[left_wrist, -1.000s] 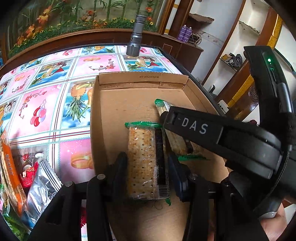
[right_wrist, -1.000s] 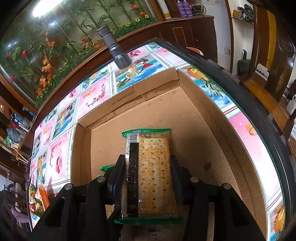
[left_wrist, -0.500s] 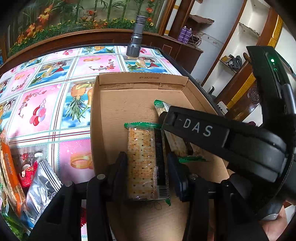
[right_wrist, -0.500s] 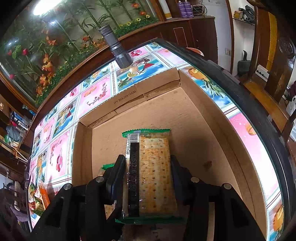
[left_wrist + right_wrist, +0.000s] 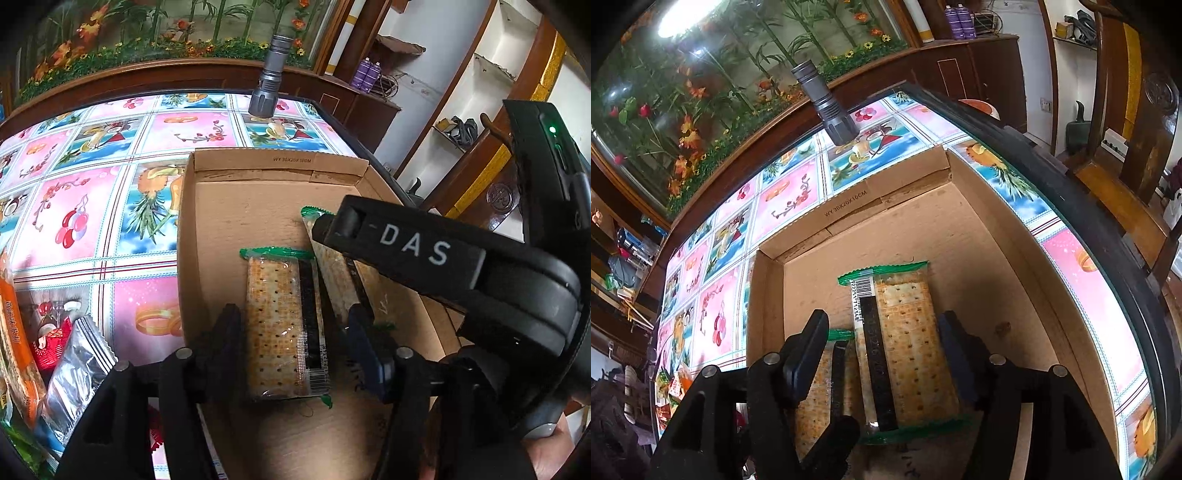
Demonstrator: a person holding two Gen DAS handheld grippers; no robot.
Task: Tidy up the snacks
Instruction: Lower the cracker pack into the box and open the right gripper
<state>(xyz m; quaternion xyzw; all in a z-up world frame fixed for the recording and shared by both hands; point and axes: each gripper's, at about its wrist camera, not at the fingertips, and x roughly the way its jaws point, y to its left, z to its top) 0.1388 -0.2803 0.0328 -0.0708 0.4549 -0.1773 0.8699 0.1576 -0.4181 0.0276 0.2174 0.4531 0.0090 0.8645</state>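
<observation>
Both tools are chunky matte black plastic with silver round screw heads on the finger arms. The left tool has a bluish pad on one finger. The right tool looks the same, and from the left camera its body reads "DAS" in white, with a small green light.

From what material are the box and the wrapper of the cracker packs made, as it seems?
The box looks like plain brown corrugated cardboard, matte, with folded flaps and worn, scuffed edges. The cracker pack wrapper seems to be thin clear plastic film, glossy: the crackers show through, and its green ends are crimped.
</observation>
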